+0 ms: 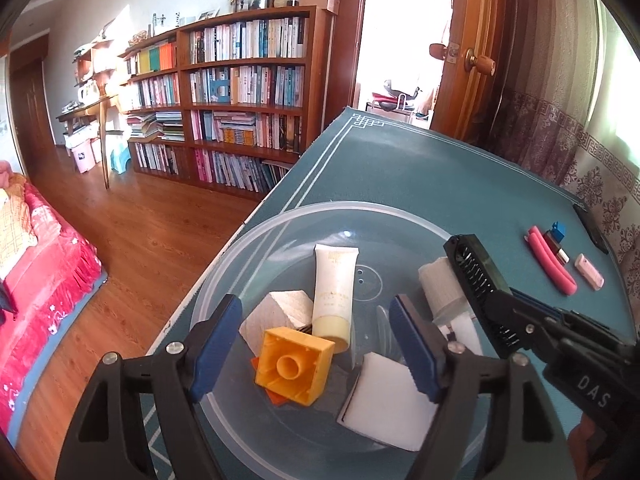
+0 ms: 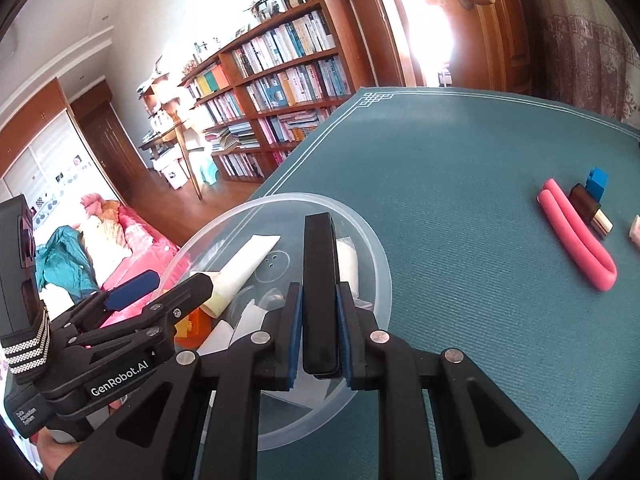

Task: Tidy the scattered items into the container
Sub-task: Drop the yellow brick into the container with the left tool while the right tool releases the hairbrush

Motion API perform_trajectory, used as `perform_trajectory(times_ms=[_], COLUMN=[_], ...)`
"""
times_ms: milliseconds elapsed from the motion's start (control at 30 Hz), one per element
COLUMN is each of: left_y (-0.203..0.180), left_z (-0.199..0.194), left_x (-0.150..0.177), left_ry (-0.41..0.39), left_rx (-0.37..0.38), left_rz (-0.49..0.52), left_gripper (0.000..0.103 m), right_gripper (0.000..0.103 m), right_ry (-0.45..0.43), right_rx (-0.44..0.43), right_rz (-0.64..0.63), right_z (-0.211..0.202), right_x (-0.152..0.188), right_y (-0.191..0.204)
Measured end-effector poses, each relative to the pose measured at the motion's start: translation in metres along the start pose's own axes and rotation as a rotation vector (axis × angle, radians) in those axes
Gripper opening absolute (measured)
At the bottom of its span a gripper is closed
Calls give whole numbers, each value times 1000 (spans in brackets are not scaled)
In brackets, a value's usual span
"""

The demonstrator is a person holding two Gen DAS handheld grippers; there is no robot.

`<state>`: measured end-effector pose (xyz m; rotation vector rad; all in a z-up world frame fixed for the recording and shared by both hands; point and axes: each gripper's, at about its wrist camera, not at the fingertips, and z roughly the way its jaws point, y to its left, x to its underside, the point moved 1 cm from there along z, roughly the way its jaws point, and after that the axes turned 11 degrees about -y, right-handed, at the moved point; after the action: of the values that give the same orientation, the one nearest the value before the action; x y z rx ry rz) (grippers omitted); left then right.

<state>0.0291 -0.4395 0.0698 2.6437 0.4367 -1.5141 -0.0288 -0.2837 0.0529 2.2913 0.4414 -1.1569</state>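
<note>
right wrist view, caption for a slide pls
Right gripper holds a black comb over the clear bowl.

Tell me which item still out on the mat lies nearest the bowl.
The pink foam loop: it lies leftmost of the group, bowl side; the brown tube, blue block and pale pink piece sit beyond it.

Bright daylight floods through the doorway [image 1: 400, 40], blown out to white glare; fisheye edges bend and vignette darkly.
</note>
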Motion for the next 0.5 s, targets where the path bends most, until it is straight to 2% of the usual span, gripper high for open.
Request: perform_trajectory(times_ms=[300,500], left_y=[18,19], left_z=[0,0], left_x=[2,4], left_ry=[13,15], left_rx=[-34,-29], left_rz=[-51,-53], left_gripper=[80,80], right_gripper=[18,18], right_ry=[15,31], right_rx=[-31,-79], right_rz=[-46,-90], right_z=[9,19], right_x=[-1,-4], right_y=[9,22])
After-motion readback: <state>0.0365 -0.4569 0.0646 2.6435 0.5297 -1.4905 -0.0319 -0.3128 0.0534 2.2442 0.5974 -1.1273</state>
